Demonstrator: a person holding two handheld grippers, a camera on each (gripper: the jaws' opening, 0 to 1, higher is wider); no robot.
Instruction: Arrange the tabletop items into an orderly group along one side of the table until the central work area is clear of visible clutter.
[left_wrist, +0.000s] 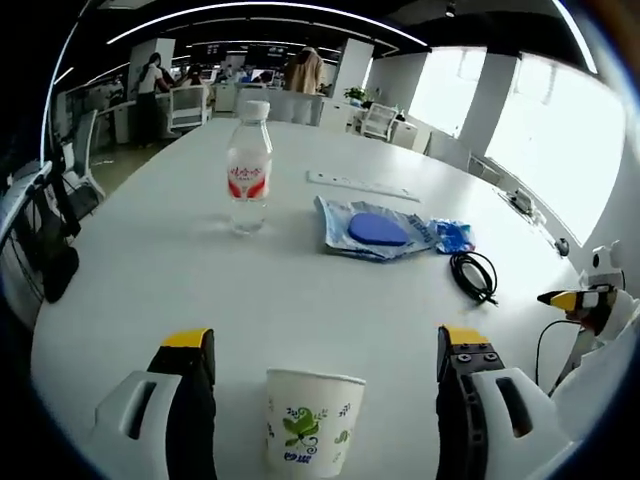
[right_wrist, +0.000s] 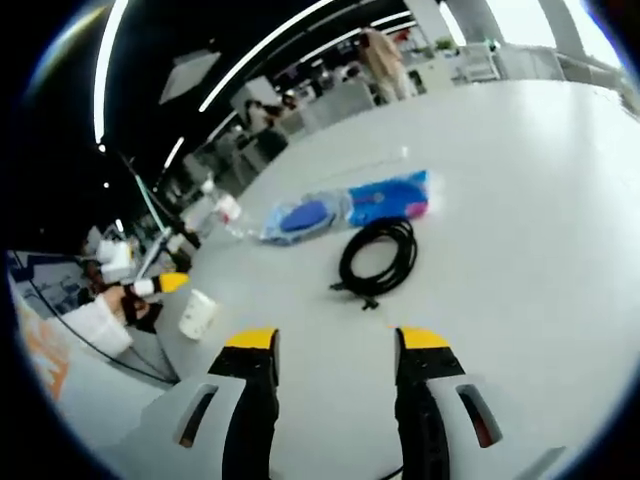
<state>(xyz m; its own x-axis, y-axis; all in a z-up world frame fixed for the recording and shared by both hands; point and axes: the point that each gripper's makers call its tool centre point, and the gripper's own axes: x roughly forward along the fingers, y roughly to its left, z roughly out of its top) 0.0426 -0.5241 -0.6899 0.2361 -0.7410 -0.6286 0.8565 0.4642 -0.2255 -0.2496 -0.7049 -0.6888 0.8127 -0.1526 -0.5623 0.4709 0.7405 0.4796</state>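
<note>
Left gripper view: the left claw (left_wrist: 325, 362) is spread wide, 2 yellow-tipped jaws rising from the bottom, and a paper cup (left_wrist: 312, 422) with a green leaf print stands upright right between them, not touching either jaw as far as I can tell. Straight ahead of the claw and a bit to its left there's a water bottle (left_wrist: 248, 167) with a red label, upright on the white table (left_wrist: 150, 300). Ahead and to the right lies a clear bag (left_wrist: 372, 228) with a blue oval thing inside, a small blue packet (left_wrist: 452, 236) just beside it, and a coiled black cable (left_wrist: 474, 273) a little nearer to the claw's right jaw. Behind the bag there's a long white strip (left_wrist: 362, 185), flat on the table. The right claw (left_wrist: 590, 300) pokes in from the right edge, well apart from the cup. Right gripper view: the right claw (right_wrist: 338, 342) is open too, nothing between its jaws, just bare table (right_wrist: 520, 200). The cable (right_wrist: 379, 255) sits just ahead of it, with the bag (right_wrist: 305, 218) and blue packet (right_wrist: 390, 198) beyond that. Far off to its left you can see the cup (right_wrist: 197, 314) and the bottle (right_wrist: 225, 212), plus the left claw (right_wrist: 160, 285) near the cup.
</note>
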